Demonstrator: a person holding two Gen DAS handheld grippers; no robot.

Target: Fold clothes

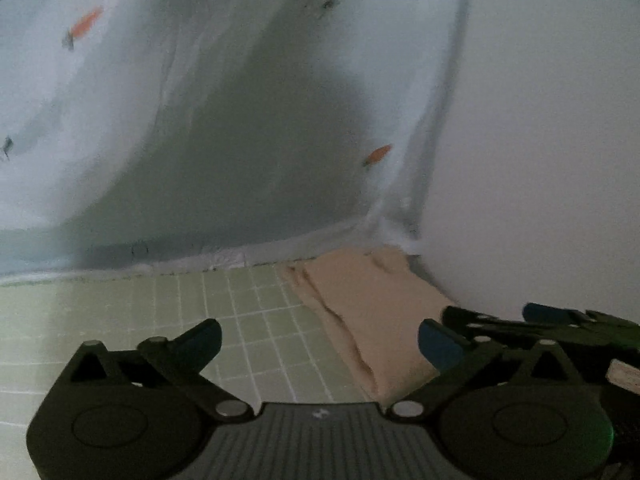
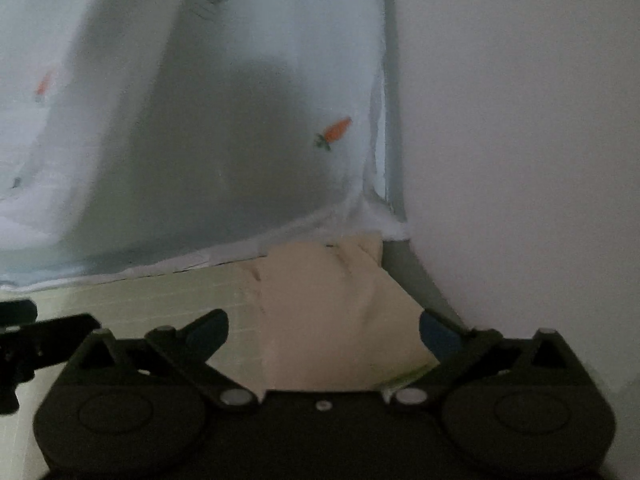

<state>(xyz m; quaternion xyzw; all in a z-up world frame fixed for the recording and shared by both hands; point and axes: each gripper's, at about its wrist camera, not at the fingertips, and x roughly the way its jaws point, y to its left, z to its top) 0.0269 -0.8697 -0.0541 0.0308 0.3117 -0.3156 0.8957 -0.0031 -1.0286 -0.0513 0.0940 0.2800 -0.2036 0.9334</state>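
A beige folded garment lies on the green gridded mat, close to a white wall. In the right wrist view the same beige garment lies straight ahead between the fingers, below them. My left gripper is open, nothing between its blue pads, and hovers over the mat just left of the garment. My right gripper is open too and holds nothing. The right gripper shows at the right edge of the left wrist view; the left gripper shows at the left edge of the right wrist view.
A pale blue sheet with small carrot prints rises behind the mat like a backdrop. A white wall closes the right side. The mat's far edge meets the sheet's hem.
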